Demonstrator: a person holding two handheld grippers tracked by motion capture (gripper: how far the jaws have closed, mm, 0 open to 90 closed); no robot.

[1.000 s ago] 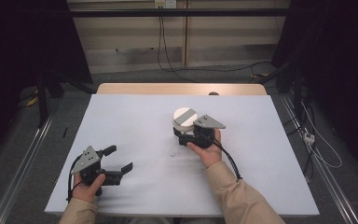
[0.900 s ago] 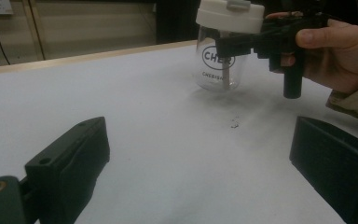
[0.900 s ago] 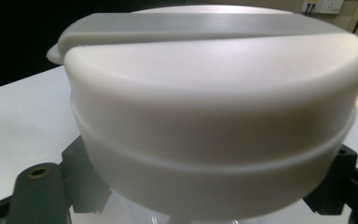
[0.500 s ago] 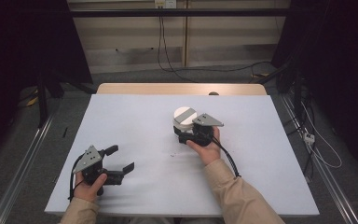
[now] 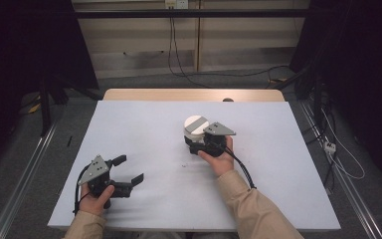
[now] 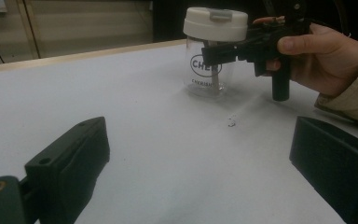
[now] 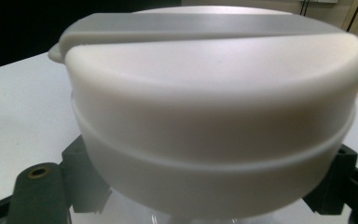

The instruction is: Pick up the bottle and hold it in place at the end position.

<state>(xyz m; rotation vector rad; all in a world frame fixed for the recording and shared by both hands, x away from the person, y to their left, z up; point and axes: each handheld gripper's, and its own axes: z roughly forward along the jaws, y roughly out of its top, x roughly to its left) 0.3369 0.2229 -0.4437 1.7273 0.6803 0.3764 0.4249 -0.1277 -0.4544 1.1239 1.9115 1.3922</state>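
Observation:
A clear jar [image 5: 196, 125] with a white lid and dark lettering stands upright on the white table [image 5: 144, 124], right of centre. My right gripper [image 5: 194, 141] is shut on the jar's body just under the lid [image 6: 216, 23], coming from the near side. In the right gripper view the lid [image 7: 214, 93] looms close, with a black jaw on each side below it. Over the front left of the table, my left gripper [image 5: 128, 169] is open with nothing between its jaws. It points toward the jar [image 6: 212, 70], well short of it.
A small white crumb [image 6: 231, 123] lies on the table in front of the jar. A wooden edge [image 5: 194, 94] runs along the table's far side. Cables trail on the floor behind and to the right [image 5: 338, 149].

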